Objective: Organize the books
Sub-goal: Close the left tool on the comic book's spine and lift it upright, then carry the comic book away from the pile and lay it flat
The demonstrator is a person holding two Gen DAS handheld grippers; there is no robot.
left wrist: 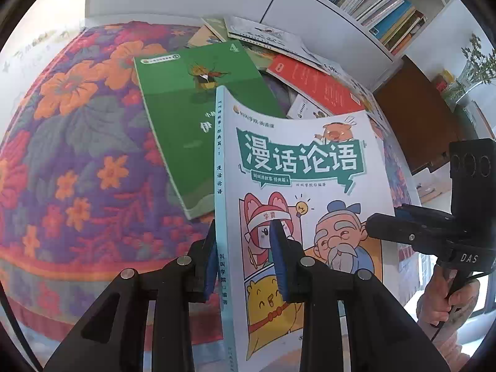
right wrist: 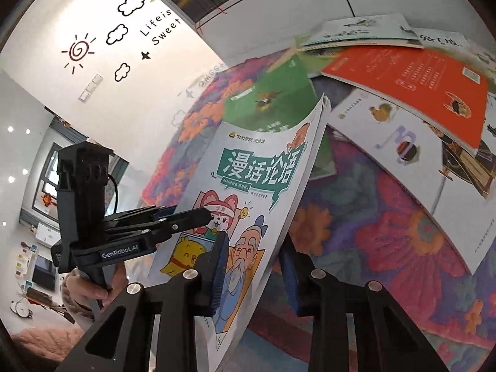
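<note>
The left gripper [left wrist: 245, 257] is clamped on the spine edge of a white paperback comic book with a teal title banner and cartoon sage [left wrist: 297, 204], holding it raised off a surface covered by a purple and orange floral cloth [left wrist: 77, 142]. In the right wrist view the right gripper [right wrist: 254, 276] straddles the book's page edge at the 6 o'clock side; its left pad lies on the cover, but the right pad shows a gap to the pages, so a full clamp cannot be confirmed. A green paperback book [left wrist: 192, 117] lies flat on the cloth at 11 o'clock of the held book. An orange-red paperback book [right wrist: 409, 83] and other picture books are piled at 1 o'clock. A white bookshelf packed with upright books [left wrist: 372, 3] stands beyond.
</note>
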